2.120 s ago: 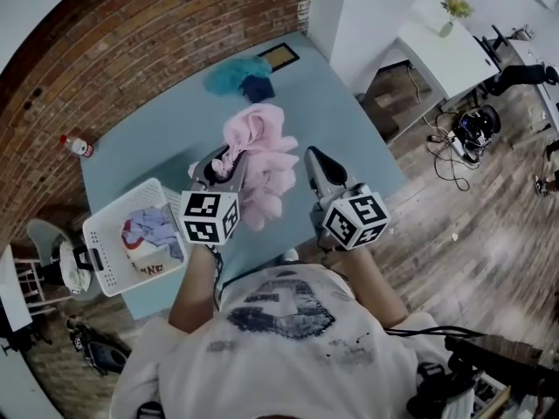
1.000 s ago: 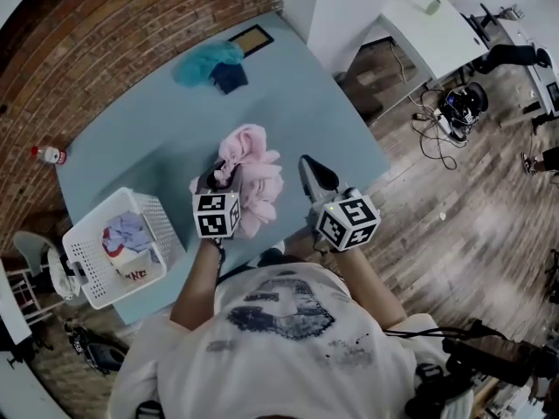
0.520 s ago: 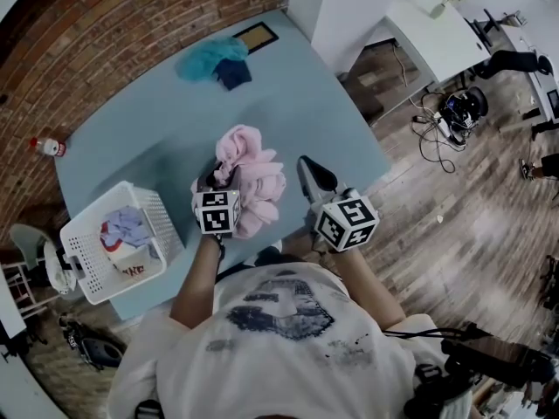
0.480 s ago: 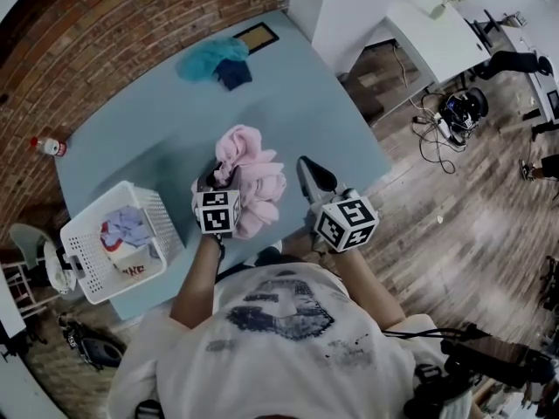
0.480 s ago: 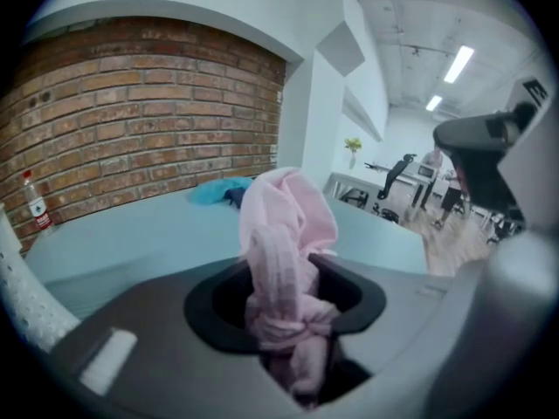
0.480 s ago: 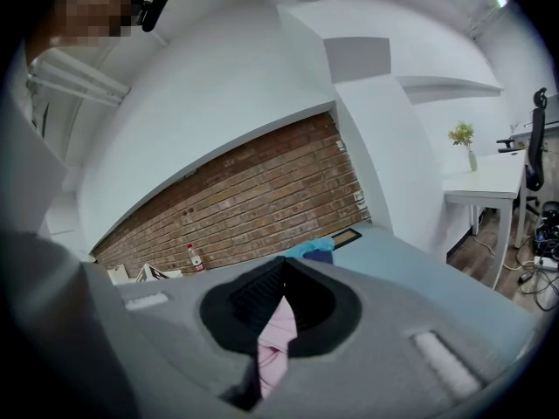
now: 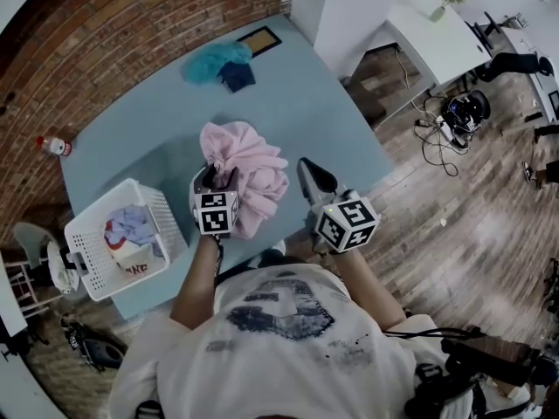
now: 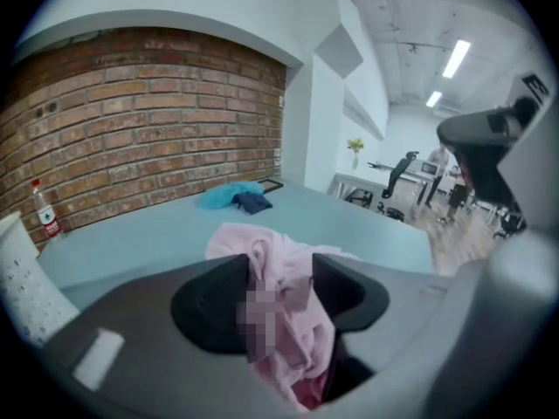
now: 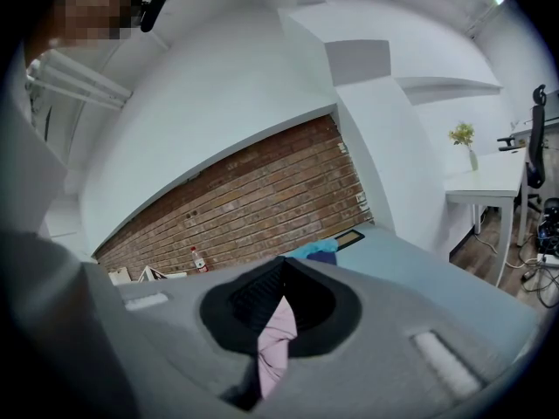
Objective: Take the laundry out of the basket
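- The pink garment [image 7: 243, 171] lies bunched on the blue table [image 7: 306, 103], near the front edge and well clear of the basket [image 7: 92, 260].
- The left gripper [image 7: 212, 180] sits at the garment's near-left edge. Its jaws are partly spread and have just been opening, with a fold of pink cloth between them that does not look squeezed.
- To finish this release well, I would spread the jaws wider before lifting. Then draw the gripper straight back and up, so the fold slips out and does not drag the pile.
- The right gripper [image 7: 307, 168] hangs just beside the garment's right edge, its jaws pressed together. A pink strip shows in the gap behind the tips, and I cannot tell whether it is pinched or only seen through.
- Check that strip before moving the right hand, since a caught edge would pull the garment off the table.
- More laundry [image 7: 131, 230] sits in the basket at the left, so the job looks partly done.
- The blue clothes [image 7: 217, 59] at the far end leave room between the piles.
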Motion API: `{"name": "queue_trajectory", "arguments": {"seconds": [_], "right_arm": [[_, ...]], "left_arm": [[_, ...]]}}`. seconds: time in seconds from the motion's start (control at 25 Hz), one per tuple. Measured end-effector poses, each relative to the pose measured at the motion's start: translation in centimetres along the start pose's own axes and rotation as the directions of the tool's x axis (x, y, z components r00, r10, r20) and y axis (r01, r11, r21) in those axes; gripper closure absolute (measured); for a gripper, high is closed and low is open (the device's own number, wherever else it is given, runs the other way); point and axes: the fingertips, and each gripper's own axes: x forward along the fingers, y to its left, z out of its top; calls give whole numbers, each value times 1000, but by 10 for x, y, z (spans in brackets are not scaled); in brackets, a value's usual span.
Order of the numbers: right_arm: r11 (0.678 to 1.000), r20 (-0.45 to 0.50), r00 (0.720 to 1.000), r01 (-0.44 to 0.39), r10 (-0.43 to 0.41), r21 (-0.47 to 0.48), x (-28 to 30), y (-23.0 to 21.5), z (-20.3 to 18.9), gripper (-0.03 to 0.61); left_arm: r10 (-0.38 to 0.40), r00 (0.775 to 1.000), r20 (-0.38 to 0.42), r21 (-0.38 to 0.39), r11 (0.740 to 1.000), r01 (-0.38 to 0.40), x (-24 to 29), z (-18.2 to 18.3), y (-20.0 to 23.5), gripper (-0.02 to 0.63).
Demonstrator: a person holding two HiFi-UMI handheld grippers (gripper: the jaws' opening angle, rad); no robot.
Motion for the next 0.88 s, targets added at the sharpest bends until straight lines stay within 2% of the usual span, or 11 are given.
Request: {"name": "queue_trajectory", "arguments": {"seconds": [0.32, 0.64, 0.88], "right_arm": [[1000, 18, 1000, -24, 24, 4, -3, 10, 3, 581], [998, 39, 998, -55, 55, -9, -5, 25, 7, 581], [997, 53, 996, -72, 74, -37, 0, 35, 15, 581]], "left_arm": [[21, 999, 44, 16, 1000, -21, -25, 14, 0, 414], [26, 986, 164, 9, 1000, -28, -67, 51, -5, 416], [22, 970, 244, 10, 1000, -25, -97, 75, -8, 495]]}}
